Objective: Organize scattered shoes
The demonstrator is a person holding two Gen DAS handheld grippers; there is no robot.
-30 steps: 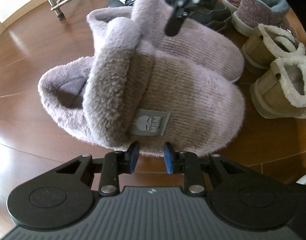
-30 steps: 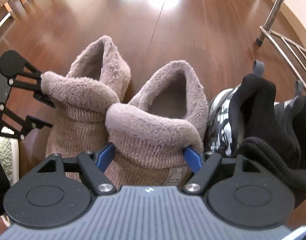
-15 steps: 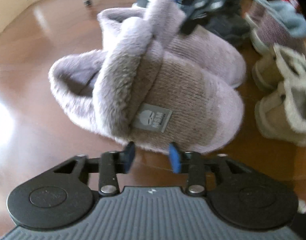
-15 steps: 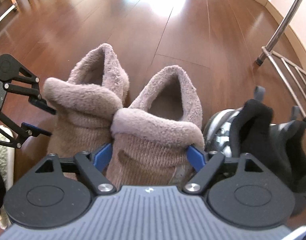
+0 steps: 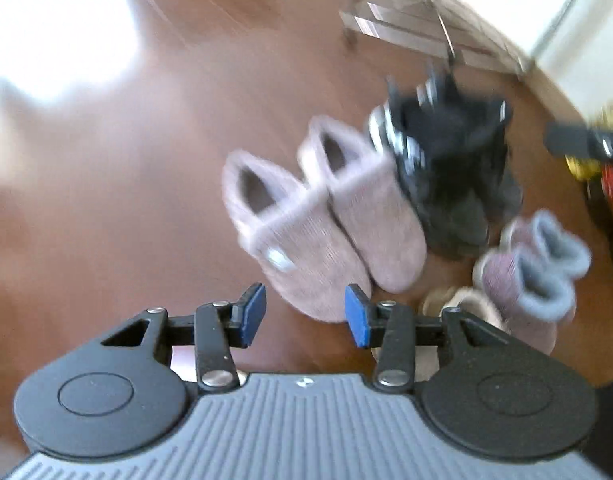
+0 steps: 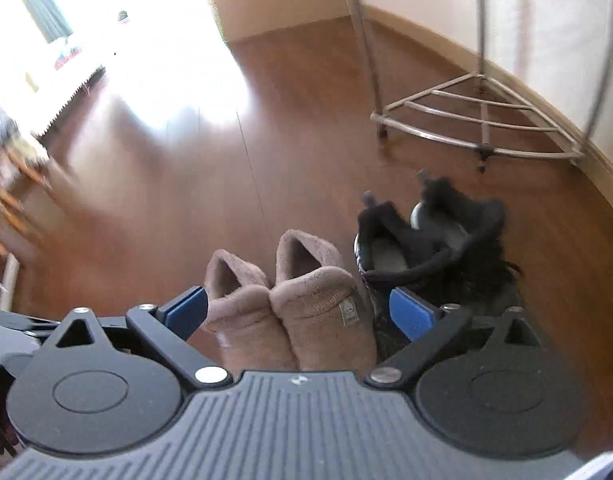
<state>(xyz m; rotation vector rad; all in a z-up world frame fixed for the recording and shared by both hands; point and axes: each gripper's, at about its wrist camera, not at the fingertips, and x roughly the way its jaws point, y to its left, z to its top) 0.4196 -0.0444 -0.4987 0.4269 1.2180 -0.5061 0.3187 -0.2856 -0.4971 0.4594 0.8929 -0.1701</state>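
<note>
slippers (image 5: 326,216) paired on floor, beside black shoes (image 5: 450,168); long axes run near-to-far | right gripper (image 6: 296,312) nearer, fingers wide, empty | left gripper (image 5: 304,316) at toes, fingers wide, empty

Both wrist cameras look steeply down from well above the wooden floor (image 5: 154,184), the left one toe-on and blurred, the right one close over the toes, sharing the plush slippers (image 5: 326,220) (image 6: 298,300), black sneakers (image 5: 446,168) (image 6: 434,244) and metal rack (image 5: 418,32) (image 6: 482,128).
</note>
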